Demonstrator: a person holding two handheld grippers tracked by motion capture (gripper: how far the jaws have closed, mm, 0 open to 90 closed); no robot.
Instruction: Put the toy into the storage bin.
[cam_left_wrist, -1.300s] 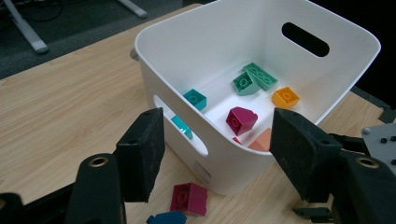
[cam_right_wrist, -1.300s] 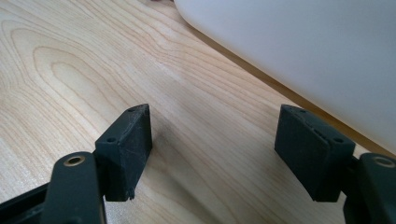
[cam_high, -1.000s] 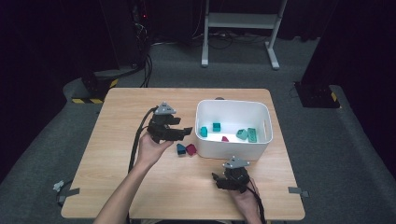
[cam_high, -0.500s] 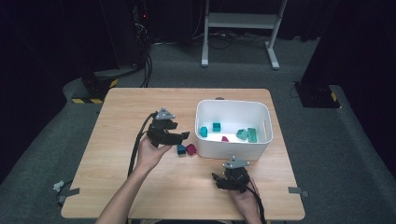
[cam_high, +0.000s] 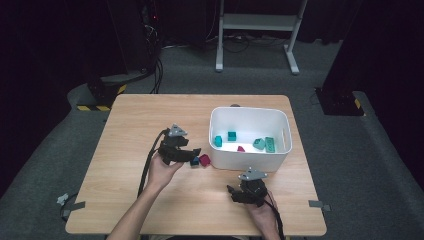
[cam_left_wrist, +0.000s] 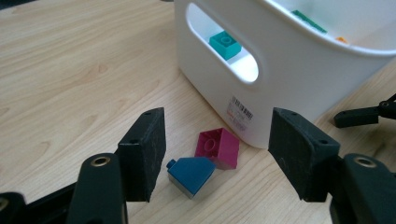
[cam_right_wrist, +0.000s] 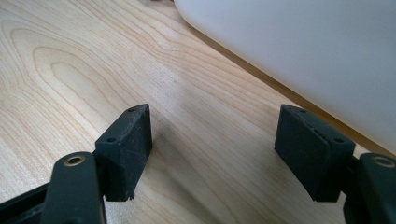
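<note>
A blue sloped brick (cam_left_wrist: 191, 173) and a magenta brick (cam_left_wrist: 217, 146) lie touching on the wooden table (cam_high: 150, 125), just left of the white bin (cam_high: 280, 157). My left gripper (cam_left_wrist: 219, 161) hangs low over them, open, the two bricks in the gap between its jaws, no pad touching them. In the high view the left gripper (cam_high: 192, 154) sits by the blue brick (cam_high: 194, 161) and magenta brick (cam_high: 204, 160). My right gripper (cam_right_wrist: 215, 154) stands open over bare wood near the bin's front wall; in the high view the right gripper (cam_high: 235, 192) is near the table's front edge.
The bin holds several teal bricks (cam_high: 231, 135) and a small magenta piece (cam_high: 241, 148); a teal brick (cam_left_wrist: 225, 44) shows through its handle slot. Metal stand legs (cam_high: 220, 65) stand on the floor beyond the table. Bare wood spreads across the table's left half.
My left gripper has come down toward the two bricks beside the bin. The right gripper has kept still.
</note>
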